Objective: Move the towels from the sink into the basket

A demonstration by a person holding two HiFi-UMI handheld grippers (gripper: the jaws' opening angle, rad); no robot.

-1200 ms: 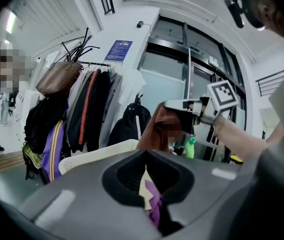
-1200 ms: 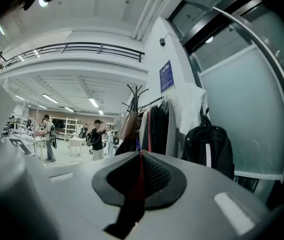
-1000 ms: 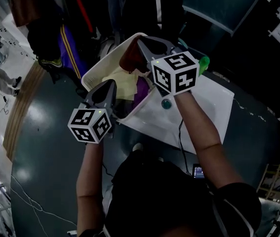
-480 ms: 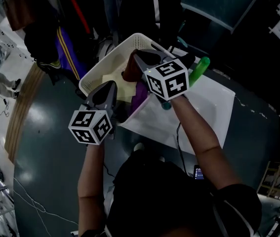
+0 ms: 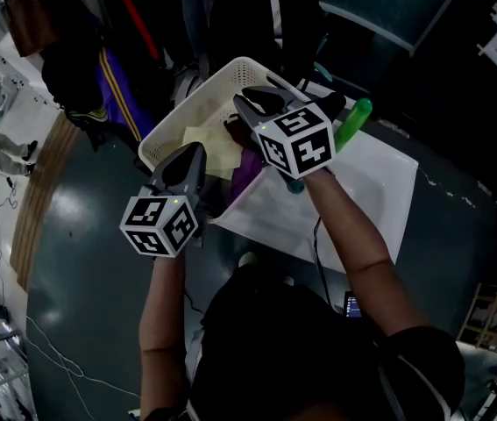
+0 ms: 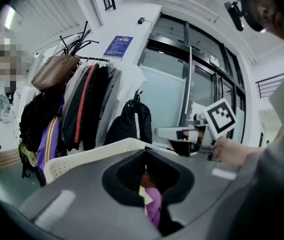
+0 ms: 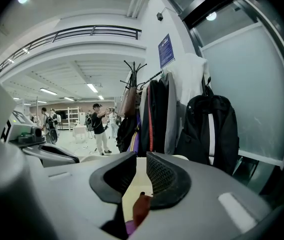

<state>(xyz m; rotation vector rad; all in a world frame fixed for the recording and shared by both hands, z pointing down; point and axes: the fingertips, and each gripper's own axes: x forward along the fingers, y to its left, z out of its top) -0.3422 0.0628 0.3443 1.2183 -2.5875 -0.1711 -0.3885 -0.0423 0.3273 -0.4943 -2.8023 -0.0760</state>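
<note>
Head view, upper middle of the frame: holds the right gripper (image 5: 241,100) over the white perforated plastic basket (image 5: 173,117), marker cube toward the camera, tips pointing down into it. Sets a small rust-brown towel (image 5: 230,130) just under those tips, on a pale yellow towel (image 5: 204,143) lying inside the basket. Leaves a purple towel (image 5: 246,169) at the basket's near rim, beside the white rectangular sink (image 5: 366,191) at centre right; cannot tell whether wholly inside or draped over the edge. Keeps a green plastic bottle (image 5: 354,121) at the sink's far corner, out of the way.

Right gripper view: fingers (image 7: 167,176) parted by a narrow slot, cream-yellow showing through it, rust-brown cloth low in the slot against the right-hand pad. Reads as released or nearly so, not pinched at the tips. Probably held low over the basket to drop the cloth onto the pile, not the rim.

Left gripper (image 5: 195,154), left of centre: parked just outside the basket's near wall, seemingly clear of the other arm's path. Left gripper view: fingers (image 6: 124,181) pressed together at the tips, nothing clamped, purple and yellow cloth glimpsed beyond them.

No towel visible in the bare part of the sink, with some of it hidden behind the right forearm (image 5: 353,235). Judged close to done.
</note>
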